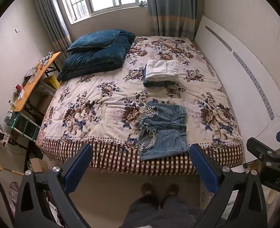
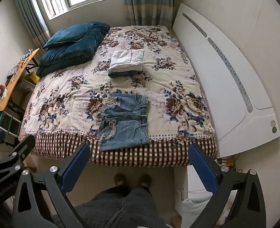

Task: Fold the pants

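In the left wrist view, the left gripper (image 1: 140,167) with black arms and blue padded fingers was held above the floor in front of the bed, and its jaws stood wide apart with nothing between them. The light blue denim shorts with frayed hems (image 1: 163,130) lay flat on the floral quilted bedspread (image 1: 94,102), near the front edge of the bed, and their lower part hung a little over the brown checked border (image 1: 105,155). Farther back on the bedspread lay a stack of folded clothes, white on top and dark blue below (image 1: 160,72). A dark teal folded duvet with a pillow on it (image 1: 98,51) sat at the far left corner. The right gripper (image 1: 269,155) appeared at the right margin, apart from the shorts.

In the right wrist view, the right gripper (image 2: 140,165) was also released, its fingers spread and empty, in front of the bed. The denim shorts (image 2: 125,120) lay at the near edge, between the two fingers in the picture but well beyond them. The white curved headboard (image 2: 231,87) stood on the right side.
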The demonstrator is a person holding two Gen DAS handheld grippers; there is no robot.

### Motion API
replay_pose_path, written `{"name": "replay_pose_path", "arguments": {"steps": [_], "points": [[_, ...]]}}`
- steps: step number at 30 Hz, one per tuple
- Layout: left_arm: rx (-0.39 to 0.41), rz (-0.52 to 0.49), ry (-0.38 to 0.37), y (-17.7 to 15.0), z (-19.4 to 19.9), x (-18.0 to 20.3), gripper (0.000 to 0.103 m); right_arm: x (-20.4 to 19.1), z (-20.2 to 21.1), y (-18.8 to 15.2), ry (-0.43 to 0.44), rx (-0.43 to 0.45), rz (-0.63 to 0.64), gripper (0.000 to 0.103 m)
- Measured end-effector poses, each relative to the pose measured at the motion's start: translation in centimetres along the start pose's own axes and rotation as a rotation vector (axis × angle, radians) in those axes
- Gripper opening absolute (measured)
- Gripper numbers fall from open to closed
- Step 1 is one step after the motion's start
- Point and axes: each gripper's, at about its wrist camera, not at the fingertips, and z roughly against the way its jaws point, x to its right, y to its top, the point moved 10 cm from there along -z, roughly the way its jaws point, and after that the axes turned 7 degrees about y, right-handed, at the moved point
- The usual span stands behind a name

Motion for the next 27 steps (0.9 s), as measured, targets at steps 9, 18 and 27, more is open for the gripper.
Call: {"name": "replay_pose_path", "arguments": {"steps": [9, 18, 27], "points": [[-0.002, 0.001, -0.006, -0.07, -0.1, 0.1, 0.103, 0.13, 0.11, 0.09, -0.005, 0.004, 0.001, 0.103], [0.0, 0.006, -0.01, -0.1, -0.07, 0.11, 0.103, 0.12, 0.19, 0.07, -0.007, 0.006, 0.003, 0.103], [0.003, 0.006, -0.012, 0.14, -0.13, -0.14, 0.103, 0.18, 0.3, 0.19, -0.01, 0.009, 0.004, 0.103]]}}
